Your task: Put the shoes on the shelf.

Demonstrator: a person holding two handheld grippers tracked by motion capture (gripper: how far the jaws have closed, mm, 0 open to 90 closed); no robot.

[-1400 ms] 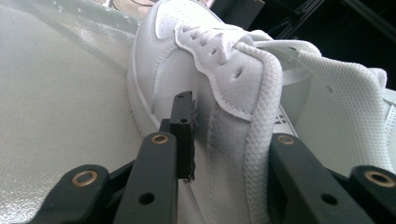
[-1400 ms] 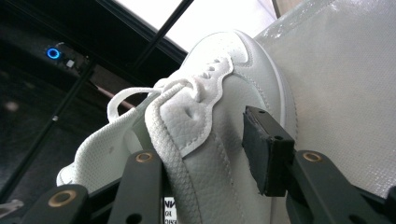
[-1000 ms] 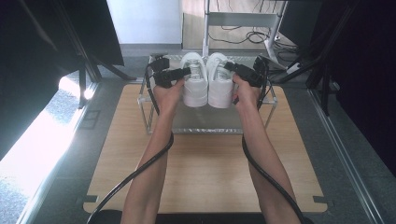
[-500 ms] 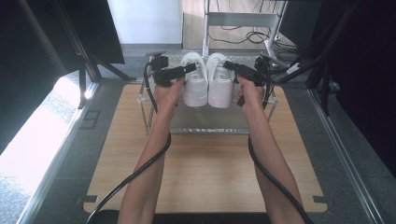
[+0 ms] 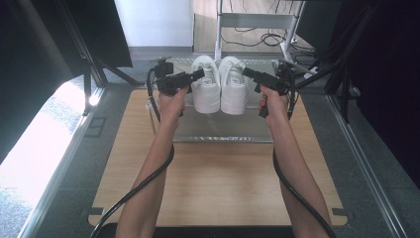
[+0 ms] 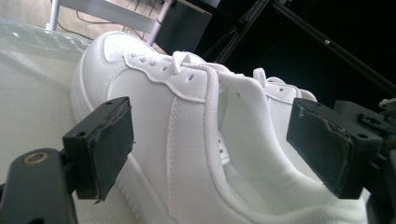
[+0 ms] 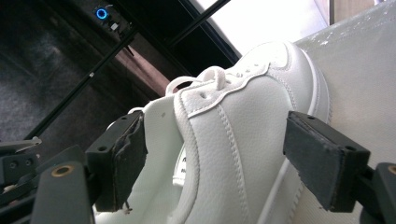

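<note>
White shoes [image 5: 220,84] sit together on metal rack [image 5: 223,131] (wooden table [image 5: 218,188] beneath).

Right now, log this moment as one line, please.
left tongs: just opened, straddling left shoe | right tongs: just opened, straddling right shoe | shoes side by side on tray

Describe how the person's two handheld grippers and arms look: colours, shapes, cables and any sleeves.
Both the left gripper and the right gripper are black, pistol-shaped tools. Each ends in two flat, rectangular black fingers with worn, frayed pad edges. A thick black cable trails from each along the forearm. The forearms are bare, with no sleeves in sight.
</note>
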